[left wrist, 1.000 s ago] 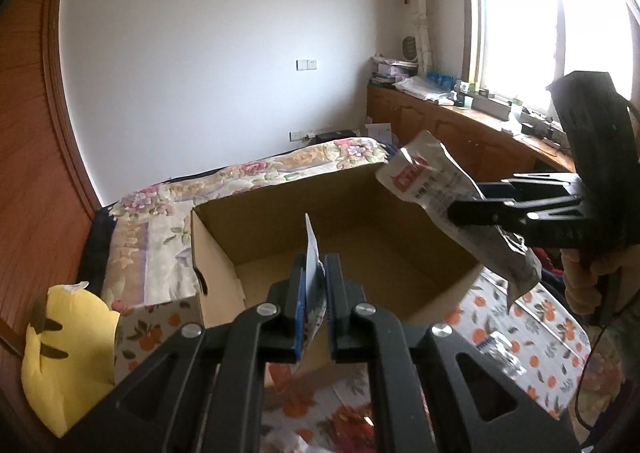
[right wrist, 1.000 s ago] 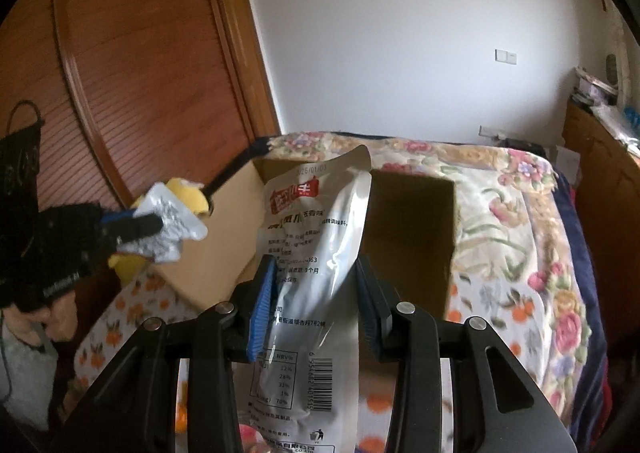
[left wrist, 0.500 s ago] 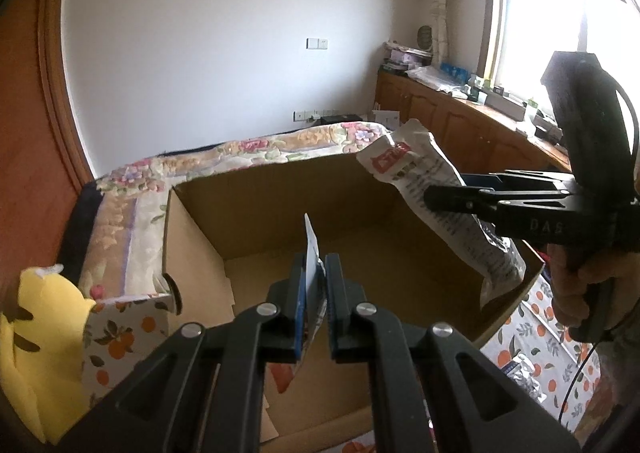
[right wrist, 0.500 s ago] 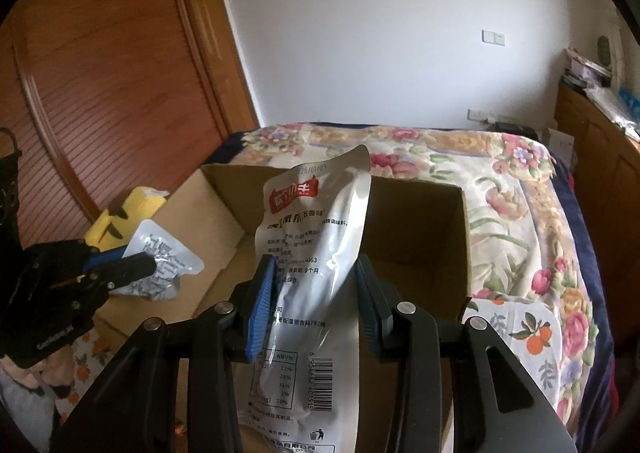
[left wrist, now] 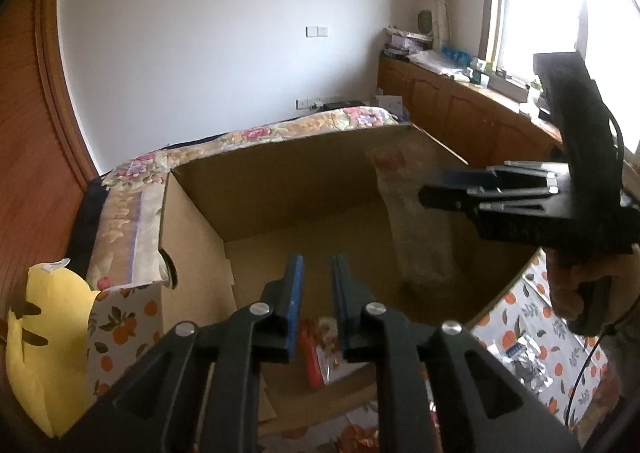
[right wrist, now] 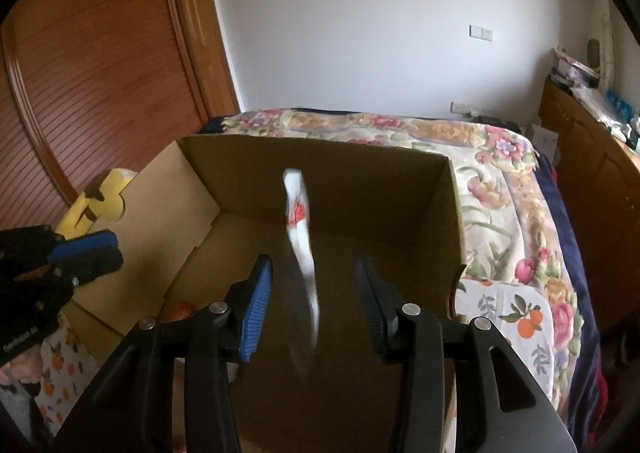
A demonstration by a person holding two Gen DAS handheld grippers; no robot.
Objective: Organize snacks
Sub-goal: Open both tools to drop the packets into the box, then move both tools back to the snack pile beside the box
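Over the open cardboard box, both grippers hang tilted downward and stand spread, which fits dropping snacks into it instead of setting them down by hand. The right gripper has just been opening its jaws; the long silver pouch sits between the pads but neither pad presses it, and its blur suggests it is falling free. Its long axis runs nearly upright, the red-labelled end pointing up toward the box's far wall, the lower end toward the floor of the box. Seen edge-on from the right wrist, it shows its broad face in the left wrist view, where the pouch hangs near the box's right wall, below the right gripper's fingers.

The left gripper has also just been opening, and nothing is between its pads. A small packet with red print lies on the box floor near the near wall, just below those pads; I judge that it is the snack this gripper was carrying, though that is a guess.

More wrapped snacks lie on the orange-patterned cloth outside the box's near right corner, so I judge that the sorting is not finished.
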